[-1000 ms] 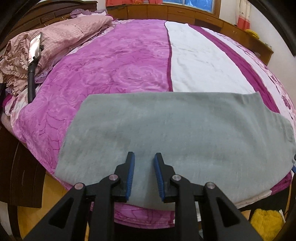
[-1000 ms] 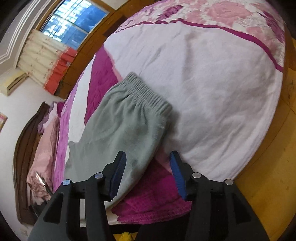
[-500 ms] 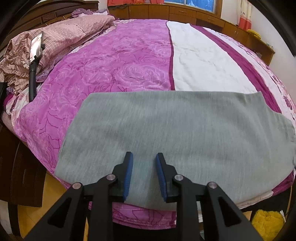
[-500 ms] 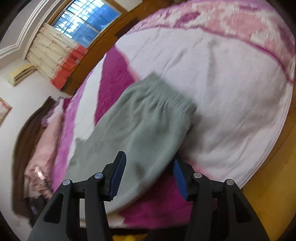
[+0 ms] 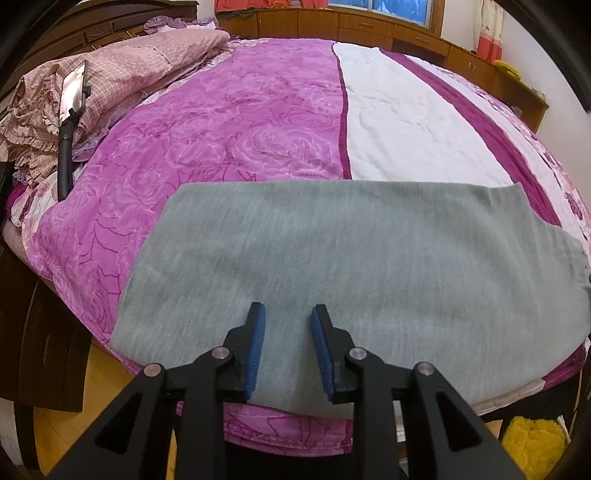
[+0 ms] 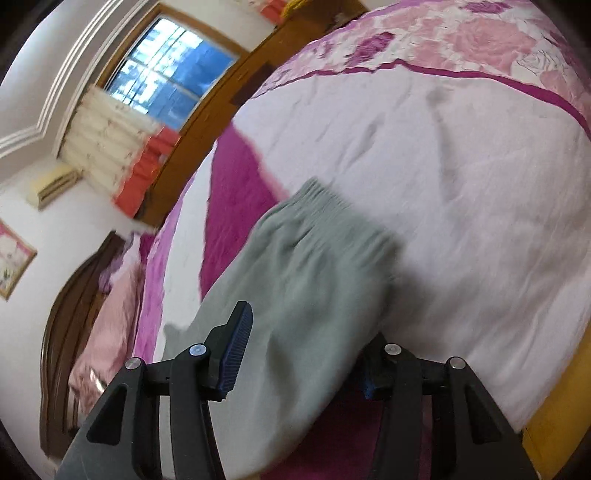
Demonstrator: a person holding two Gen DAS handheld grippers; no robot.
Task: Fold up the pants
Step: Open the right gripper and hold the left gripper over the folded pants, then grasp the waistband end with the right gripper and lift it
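Grey pants [image 5: 332, 258] lie flat across the near edge of the bed, legs stacked. My left gripper [image 5: 287, 314] is open, its blue pads just above the pants' near edge around the middle. In the right wrist view the pants [image 6: 295, 295] end in a gathered elastic waistband [image 6: 332, 206]. My right gripper [image 6: 314, 332] is open and straddles the pants' near edge. Its left fingertip [image 6: 240, 325] is over the cloth; its right finger is hidden under the fabric edge.
The bed has a magenta rose bedspread [image 5: 229, 122] with a white stripe [image 5: 399, 122]. A pink quilt [image 5: 122, 74] and a phone on a black holder [image 5: 72, 99] lie at the far left. Wooden cabinets [image 5: 369, 26] line the far wall. A yellow fluffy item [image 5: 532, 446] lies on the floor.
My right gripper has moved forward onto the pants, its jaws now around the near edge, with the view blurred by motion. My left gripper has barely moved.
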